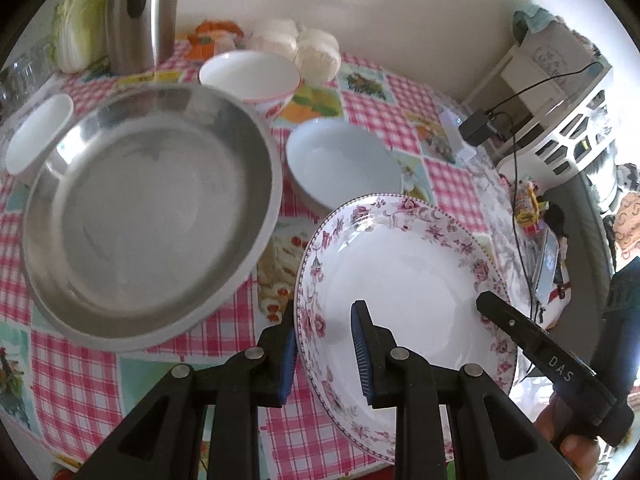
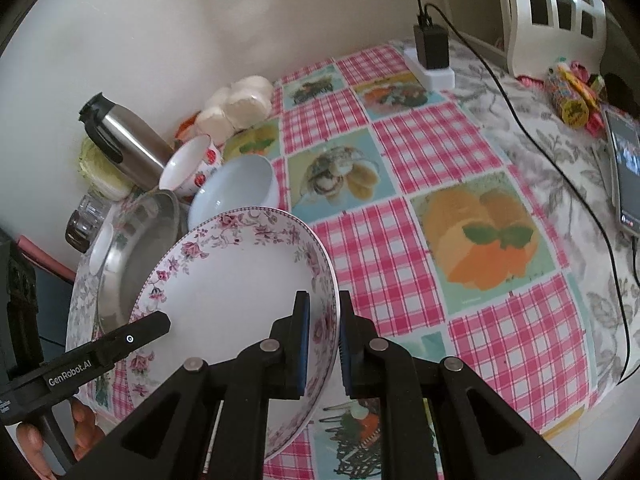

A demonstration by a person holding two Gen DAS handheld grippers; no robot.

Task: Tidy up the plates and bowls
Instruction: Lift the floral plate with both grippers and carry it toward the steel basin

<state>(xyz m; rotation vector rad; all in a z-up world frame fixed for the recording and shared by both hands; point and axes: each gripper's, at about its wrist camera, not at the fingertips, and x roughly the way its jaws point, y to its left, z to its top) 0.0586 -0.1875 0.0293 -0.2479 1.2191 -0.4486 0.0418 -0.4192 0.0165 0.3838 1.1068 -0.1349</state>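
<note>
Porcelain, floral-rimmed plate (image 1: 400, 276), empty: we record it lifted off the pink checked tablecloth (image 1: 72, 380) and tilted, held at two opposite rim edges. Our left gripper (image 1: 326, 354) pinches the rim on one side, one blue pad outside and one inside the dish. Our right gripper (image 2: 324, 342) clamps the opposite rim, its jaws pressed tight on the thin edge.

Steel basin (image 1: 148, 216), wide and shallow, empty, resting on the cloth beside the plate; it appears to sit on another floral plate, seen at its edge in the right wrist view. Pale blue bowl (image 1: 344, 164), empty, just behind the held plate. White bowl with red pattern (image 1: 250, 74), empty, farther back near the wall. Small white dish (image 1: 38, 132), empty, at the basin's far side.

Steel thermos jug (image 1: 140, 12) with black handle stands at the wall, a cabbage (image 1: 80, 20) beside it, and white bagged buns (image 1: 296, 44) nearby.

Both grippers point steeply down at the table. Fingers (image 2: 86, 428) of a hand wrap the left tool's grip.

Legible writing: "GenRobot.AI" on the left tool's side arm, "DAS" on the right tool's.
</note>
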